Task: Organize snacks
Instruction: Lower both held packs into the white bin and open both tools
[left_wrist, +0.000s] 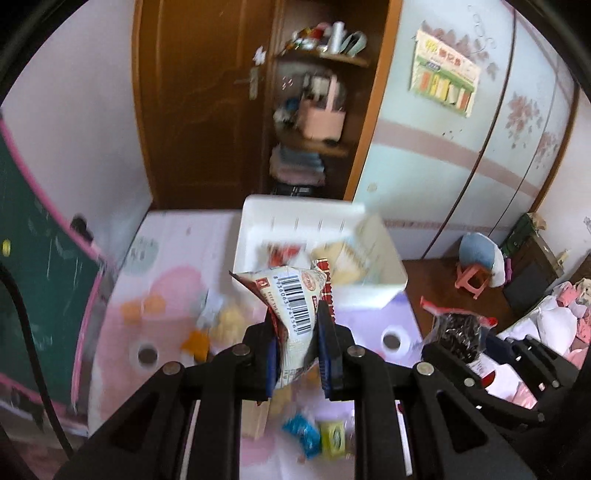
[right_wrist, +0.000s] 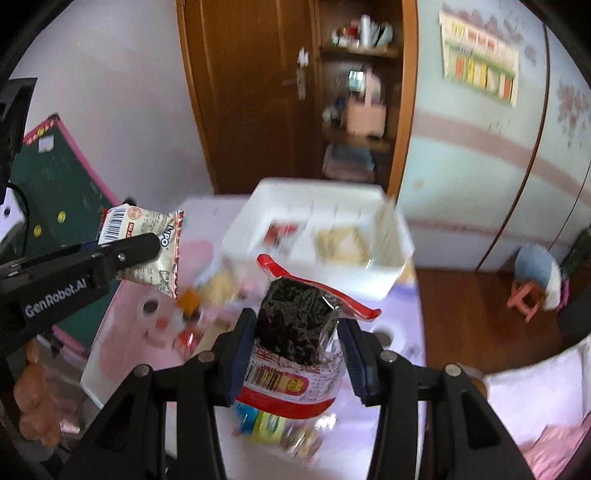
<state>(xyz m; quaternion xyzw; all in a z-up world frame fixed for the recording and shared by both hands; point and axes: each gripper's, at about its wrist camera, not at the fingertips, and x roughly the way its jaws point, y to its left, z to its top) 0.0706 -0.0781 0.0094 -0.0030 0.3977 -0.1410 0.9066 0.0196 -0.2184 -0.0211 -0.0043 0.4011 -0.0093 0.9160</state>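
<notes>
**Two packets held above the table, one per gripper**

A white packet (left_wrist: 295, 314) with a barcode is pinched between the narrow-set jaws of the left gripper (left_wrist: 297, 354), raised above the table (left_wrist: 173, 229). A clear, red-edged packet (right_wrist: 295, 325) of dark contents is clamped in the wider-set right gripper (right_wrist: 295, 354), also off the table. One white bin (right_wrist: 388, 273) is seen beyond both, on the far part of the table; two packets can be counted inside it, one red (right_wrist: 282, 232) and one yellowish (right_wrist: 341, 242). Loose snacks are scattered on the pink tabletop, blurred: a blue one (left_wrist: 303, 434) and a yellow-green one (left_wrist: 332, 439) lie side by side, others cannot be counted. One pink stool (right_wrist: 528, 299) stands on the floor.
</notes>
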